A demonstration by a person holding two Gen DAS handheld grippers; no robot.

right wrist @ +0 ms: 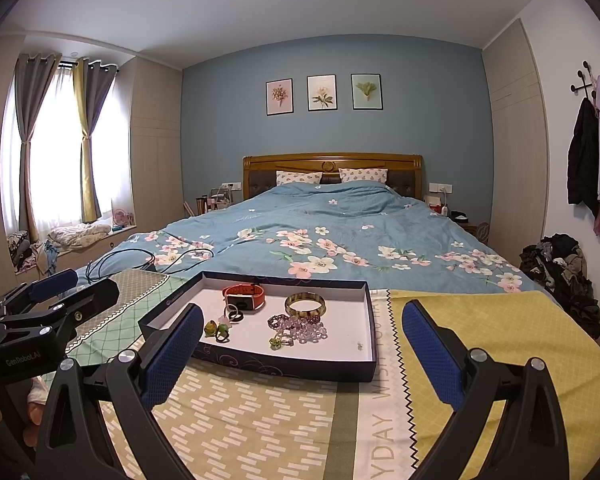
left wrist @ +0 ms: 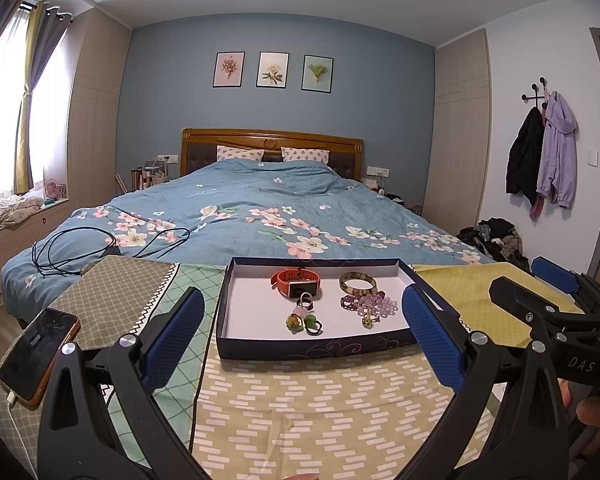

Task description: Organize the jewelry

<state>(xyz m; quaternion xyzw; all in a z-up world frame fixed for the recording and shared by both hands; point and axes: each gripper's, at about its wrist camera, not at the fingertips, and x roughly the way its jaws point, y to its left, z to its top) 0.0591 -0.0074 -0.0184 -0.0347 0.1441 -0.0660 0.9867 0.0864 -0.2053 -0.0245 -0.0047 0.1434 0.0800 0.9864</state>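
Observation:
A shallow dark-blue box (left wrist: 316, 350) (right wrist: 284, 368) with a white floor lies on the patterned cloth. In it are an orange watch (left wrist: 297, 280) (right wrist: 245, 296), a brown bangle (left wrist: 358, 283) (right wrist: 305, 304), purple bead bracelets (left wrist: 370, 305) (right wrist: 300, 326), rings (left wrist: 305, 302) (right wrist: 234, 316) and green charms (left wrist: 303, 323) (right wrist: 216, 330). My left gripper (left wrist: 302, 340) is open and empty, just in front of the box. My right gripper (right wrist: 302, 344) is open and empty, at the box's near right part. Each gripper shows in the other's view (left wrist: 556, 300) (right wrist: 48, 304).
A phone (left wrist: 38, 354) on a charging cable lies at the table's left edge. Behind the table is a bed with a blue floral duvet (left wrist: 260, 216) and black cables (left wrist: 100, 246). Clothes are piled on the floor at the right (right wrist: 560, 268).

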